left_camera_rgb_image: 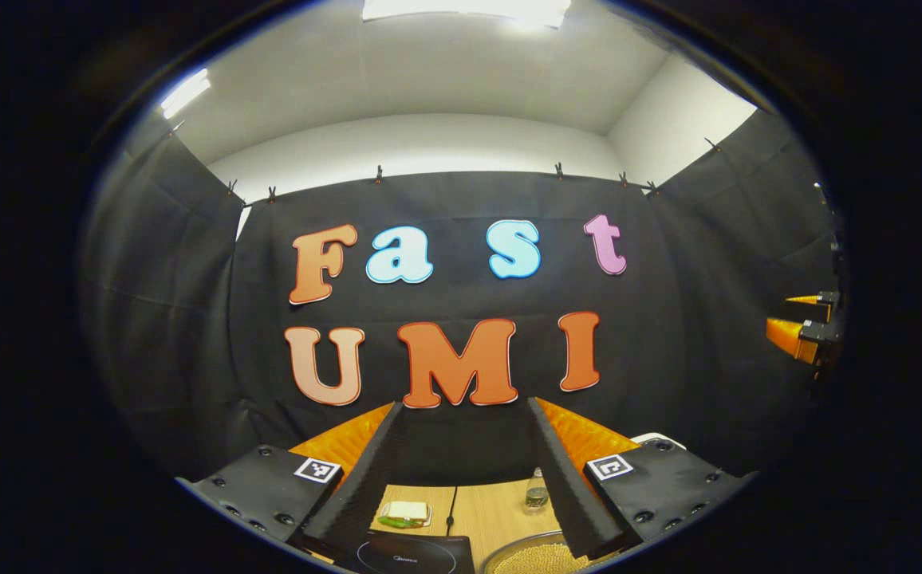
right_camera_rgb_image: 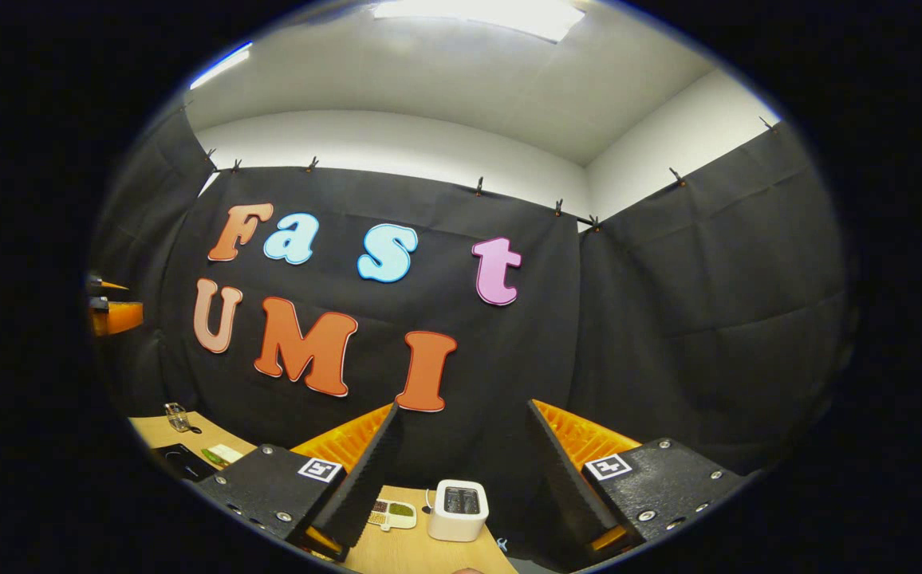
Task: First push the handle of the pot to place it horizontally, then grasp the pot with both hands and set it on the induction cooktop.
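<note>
Low in the left gripper view, the pot (left_camera_rgb_image: 537,560) shows as a metal rim around small pale beads; its handle is hidden. Left of it on the wooden table (left_camera_rgb_image: 493,514) lies the black induction cooktop (left_camera_rgb_image: 413,554), which also appears at the left in the right gripper view (right_camera_rgb_image: 182,461). My left gripper (left_camera_rgb_image: 465,406) is held high above both, open and holding nothing. My right gripper (right_camera_rgb_image: 462,408) is also open and holding nothing, raised over the table's other end. Each gripper can be seen from the other's camera: the right one (left_camera_rgb_image: 784,315), the left one (right_camera_rgb_image: 122,299).
Behind the cooktop lie a sandwich-like item (left_camera_rgb_image: 405,514), a thin cable (left_camera_rgb_image: 451,510) and a small glass jar (left_camera_rgb_image: 537,498). A white toaster (right_camera_rgb_image: 459,510) and a small tray of items (right_camera_rgb_image: 393,514) sit under my right gripper. Black cloth walls close in the back and sides.
</note>
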